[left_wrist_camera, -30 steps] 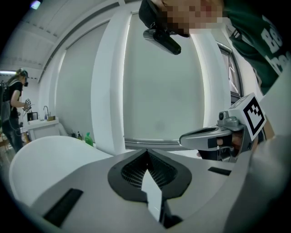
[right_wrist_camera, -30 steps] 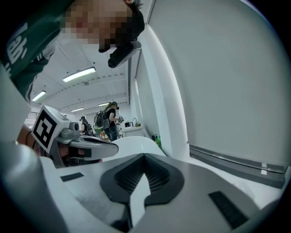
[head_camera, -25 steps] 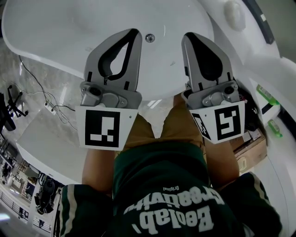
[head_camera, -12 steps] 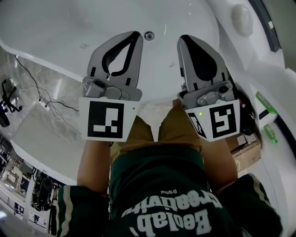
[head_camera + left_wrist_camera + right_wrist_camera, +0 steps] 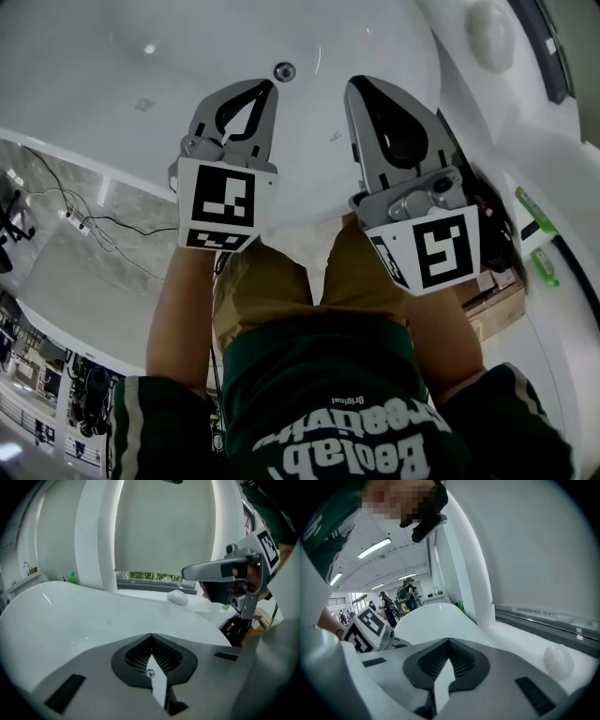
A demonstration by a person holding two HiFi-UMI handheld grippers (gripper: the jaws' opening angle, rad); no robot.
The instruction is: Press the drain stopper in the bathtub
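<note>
The stopper [image 5: 284,70] sits low in the tub [image 5: 141,42], on its floor; in the head view it lies just past the tip of the left gripper [image 5: 266,90] and a little to the left of the tip of the right gripper [image 5: 356,84], so between the two but nearer the left one.

Both grippers hang over the tub with their tips aimed down and forward at the stopper; this looks like a line-up for the press, with the left gripper the likelier tool since its tip is closest. Pinched jaws give one blunt point to push with, which would suit a press-down stopper better than a spread pair. From above I cannot tell how high the tips stand over the tub floor, but neither seems to touch the stopper yet.

Left gripper [image 5: 151,637]: jaws closed tip to tip, nothing between them; only a thin white slit of tub shows behind the tips, and a small shiny round spot [image 5: 150,672] in that slit may be the stopper.

Right gripper [image 5: 449,640]: jaws likewise closed at the tip and empty; it touches nothing.
</note>
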